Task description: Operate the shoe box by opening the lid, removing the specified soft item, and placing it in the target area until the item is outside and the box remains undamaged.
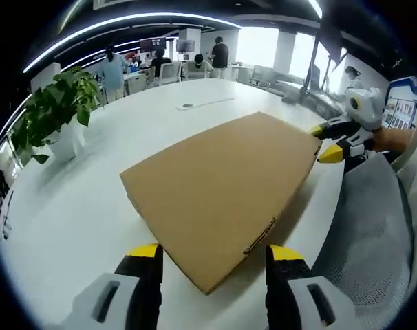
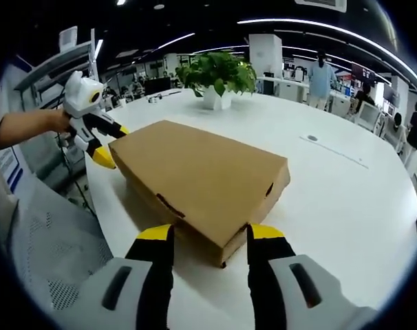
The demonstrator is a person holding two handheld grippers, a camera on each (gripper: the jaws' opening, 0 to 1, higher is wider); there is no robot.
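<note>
Resting surface: white table [image 1: 78,206], curved edge near the person, carrying the box
Shoe box [image 1: 219,185]: brown cardboard, lid closed and flat, lying near the table's edge; in the right gripper view [image 2: 195,172] one corner points at the camera
Plant [image 1: 57,110]: leafy, in a white pot, well apart from the box at the far side of the table
Left gripper [image 1: 214,265]: jaws spread wide, holding nothing, straddling the near corner of the box; whether the tips touch the cardboard cannot be told
Right gripper [image 2: 207,237]: jaws likewise wide apart and empty, set either side of the opposite corner
Step in hand: judged as the approach to opening the lid; nothing lifted yet
Next move: likely calls for catching the lid's edge at both ends and raising it evenly, so the cardboard does not buckle
Hidden: the soft item, presumably inside; the target area cannot be made out
</note>
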